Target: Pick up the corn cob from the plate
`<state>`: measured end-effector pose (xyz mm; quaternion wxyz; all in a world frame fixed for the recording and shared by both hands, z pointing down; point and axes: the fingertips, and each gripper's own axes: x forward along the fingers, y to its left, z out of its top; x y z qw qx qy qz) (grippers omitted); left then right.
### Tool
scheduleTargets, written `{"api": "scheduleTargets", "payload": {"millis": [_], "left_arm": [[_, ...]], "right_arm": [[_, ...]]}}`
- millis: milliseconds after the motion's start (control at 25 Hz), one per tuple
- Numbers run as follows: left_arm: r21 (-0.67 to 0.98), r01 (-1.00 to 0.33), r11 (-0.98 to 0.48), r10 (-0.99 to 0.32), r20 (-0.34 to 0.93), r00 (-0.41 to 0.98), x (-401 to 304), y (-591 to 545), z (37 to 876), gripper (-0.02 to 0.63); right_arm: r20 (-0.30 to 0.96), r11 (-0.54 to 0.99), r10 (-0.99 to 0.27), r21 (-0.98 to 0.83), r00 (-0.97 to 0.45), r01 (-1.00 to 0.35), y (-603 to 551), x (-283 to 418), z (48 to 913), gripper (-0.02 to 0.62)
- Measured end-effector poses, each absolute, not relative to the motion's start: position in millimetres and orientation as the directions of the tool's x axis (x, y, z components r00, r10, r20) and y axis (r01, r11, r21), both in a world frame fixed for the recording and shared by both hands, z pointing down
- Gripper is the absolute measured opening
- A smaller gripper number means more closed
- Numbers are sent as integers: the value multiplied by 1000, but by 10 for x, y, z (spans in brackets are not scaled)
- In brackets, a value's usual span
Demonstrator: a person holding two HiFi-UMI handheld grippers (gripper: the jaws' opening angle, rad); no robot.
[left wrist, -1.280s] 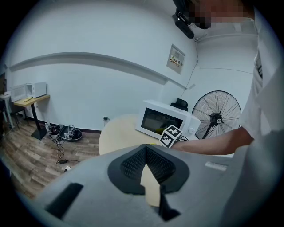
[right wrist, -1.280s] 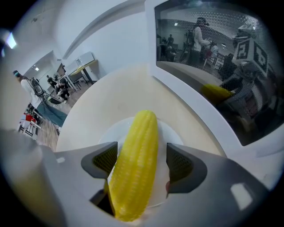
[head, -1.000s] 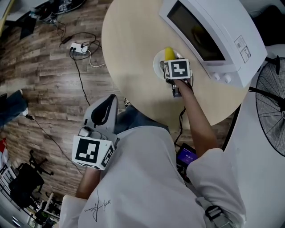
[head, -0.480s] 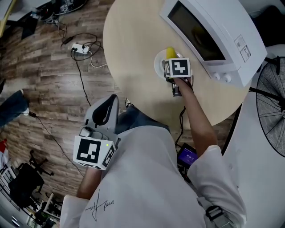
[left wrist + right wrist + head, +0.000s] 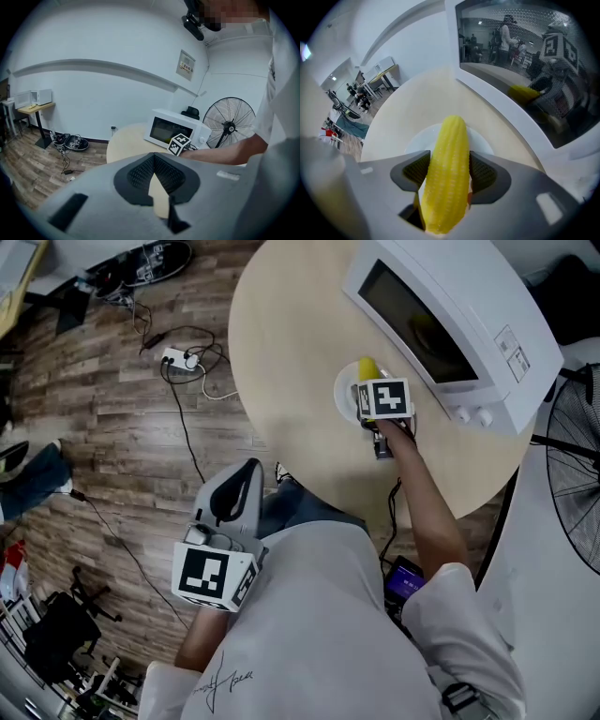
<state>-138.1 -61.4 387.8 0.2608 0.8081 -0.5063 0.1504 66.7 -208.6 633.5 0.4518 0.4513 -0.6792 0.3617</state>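
Right gripper view: right gripper (image 5: 448, 174) points steeply down over a round white plate (image 5: 483, 140), grey jaws closing on a yellow ridged corn cob (image 5: 450, 140). Both dark ribbed pads touch the cob's flanks at about its middle, one at 9 o'clock and one at 3 o'clock of the cob. The cob lies lengthwise along the jaws with its tip toward 12 o'clock and its underside on the plate. The plate sits on a round pale wooden table (image 5: 405, 117). A white microwave oven (image 5: 520, 65) with a dark glass door stands at 2 o'clock of the plate, just beside it.

In the head view the plate is at the 3 o'clock side of the tabletop, with the marker cube over it and the cob's yellow end showing at the cube's 11 o'clock.

Left gripper (image 5: 153, 157) is held off the table, at 7 o'clock of it in the head view, over brown wood-plank floor (image 5: 112, 427). Its jaws are together at the tips and have hold of nothing. A black standing fan (image 5: 229, 124) stands at 3 o'clock of the microwave in the left gripper view.
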Motion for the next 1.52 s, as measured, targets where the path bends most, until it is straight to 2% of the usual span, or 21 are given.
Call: {"api": "scheduleTargets", "payload": {"millis": [1520], "left_arm": [[258, -881, -396, -747, 468, 473, -1255, -522, 3740, 0]], "right_arm": [[915, 305, -329, -132, -234, -943, -1931, 757, 6100, 267]]}}
